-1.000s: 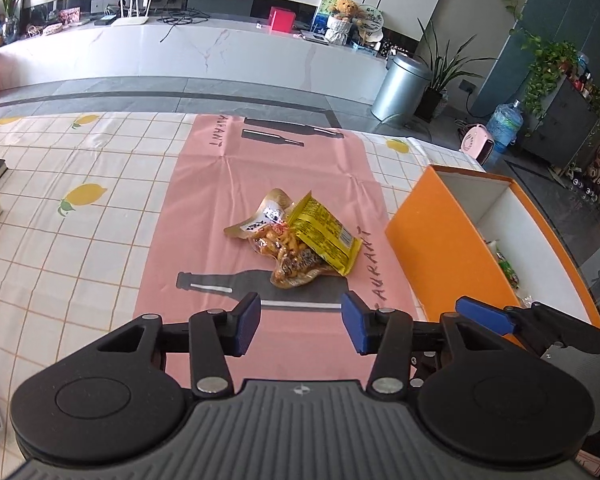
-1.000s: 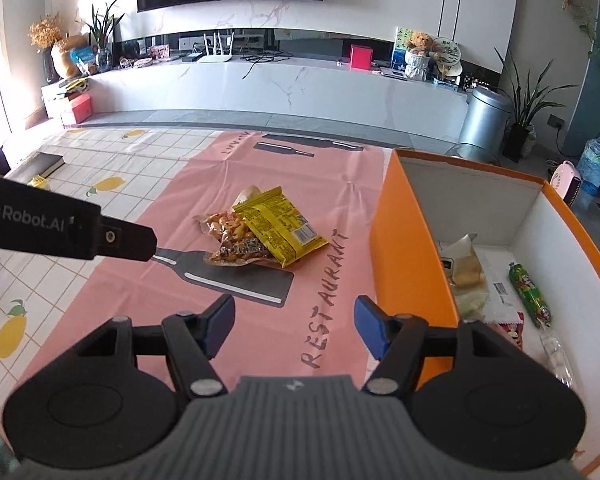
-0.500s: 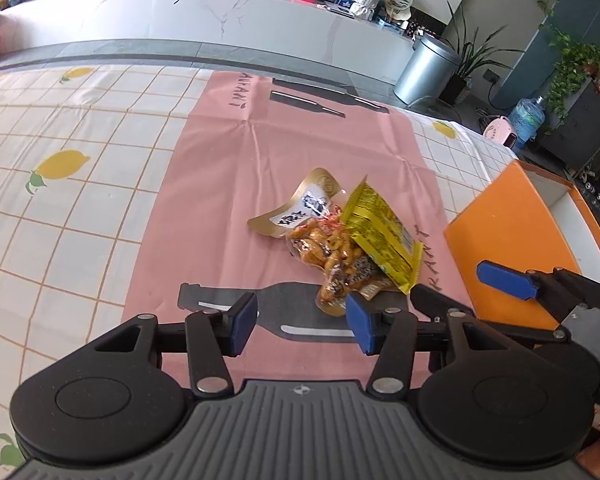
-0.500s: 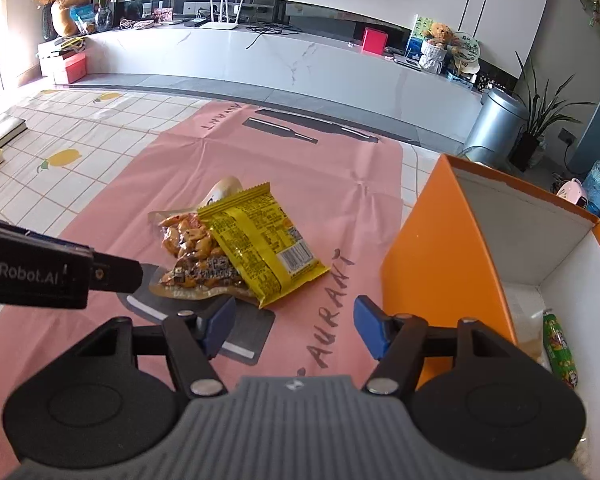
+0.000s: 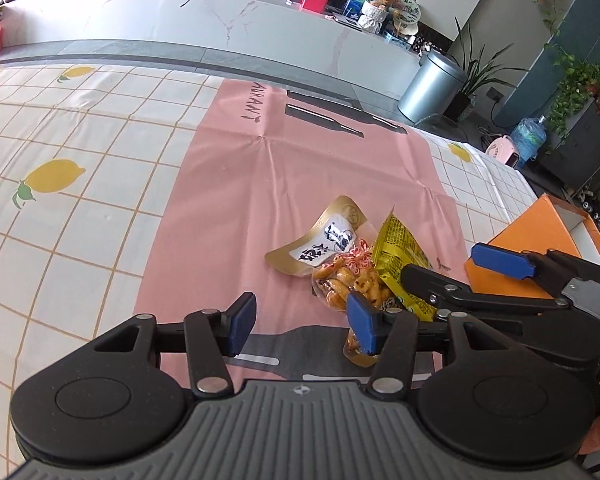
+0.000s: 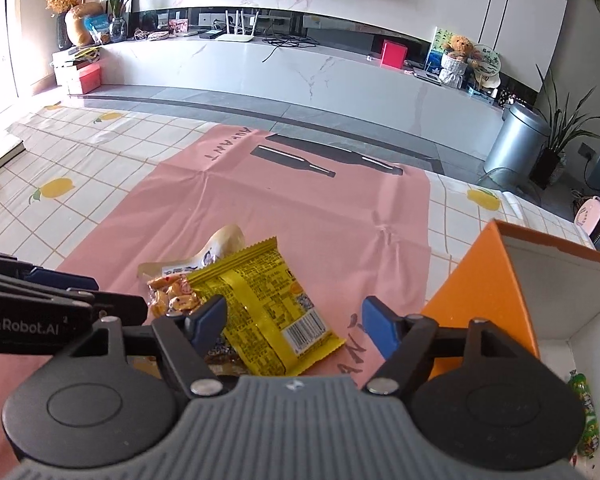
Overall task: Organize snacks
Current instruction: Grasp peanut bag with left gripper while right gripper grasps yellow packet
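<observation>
orange box (image 6: pixel 496 280) open-topped; green snack packet (image 6: pixel 586 416) inside, on floor.

The pink mat (image 6: pixel 300 200) beyond the snack packets (image 6: pixel 260 304) lies open; the orange box (image 6: pixel 488 300) blocks the right, seemingly close.

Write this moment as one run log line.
phase: approach | right gripper: open, over yellow packet | left gripper: open | orange box: beside

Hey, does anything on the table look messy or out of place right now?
Two snack packets sit loose on the pink mat, not in the orange box. The yellow packet lies askew across the clear packet of nuts. Nothing looks spilled or torn.
</observation>
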`<action>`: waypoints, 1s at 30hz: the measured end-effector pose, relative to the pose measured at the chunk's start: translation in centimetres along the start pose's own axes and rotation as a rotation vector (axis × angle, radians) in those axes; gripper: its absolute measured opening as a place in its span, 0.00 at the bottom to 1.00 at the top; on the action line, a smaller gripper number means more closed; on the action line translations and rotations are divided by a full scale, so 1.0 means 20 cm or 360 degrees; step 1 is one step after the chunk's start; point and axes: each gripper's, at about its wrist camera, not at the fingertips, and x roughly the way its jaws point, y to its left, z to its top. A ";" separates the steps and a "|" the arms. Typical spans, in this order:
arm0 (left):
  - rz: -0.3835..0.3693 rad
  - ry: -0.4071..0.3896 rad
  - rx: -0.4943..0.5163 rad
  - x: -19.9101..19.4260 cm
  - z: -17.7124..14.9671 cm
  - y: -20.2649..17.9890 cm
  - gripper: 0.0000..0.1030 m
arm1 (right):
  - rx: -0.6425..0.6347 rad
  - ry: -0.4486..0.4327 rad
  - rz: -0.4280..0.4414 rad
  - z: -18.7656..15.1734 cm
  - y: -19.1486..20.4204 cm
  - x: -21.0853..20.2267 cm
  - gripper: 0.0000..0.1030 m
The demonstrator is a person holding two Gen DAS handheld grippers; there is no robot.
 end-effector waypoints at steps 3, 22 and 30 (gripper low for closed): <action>0.0006 -0.0003 0.0004 0.02 -0.01 0.01 0.60 | 0.0039 0.0025 0.0048 0.00 -0.02 0.05 0.76; -0.0292 0.0013 -0.0247 0.04 -0.04 0.10 0.57 | 0.0380 0.0141 0.0344 -0.06 -0.07 0.05 0.48; -0.0345 0.0002 -0.0228 0.04 -0.07 0.07 0.26 | 0.0492 0.0129 0.0355 -0.12 -0.09 -0.02 0.43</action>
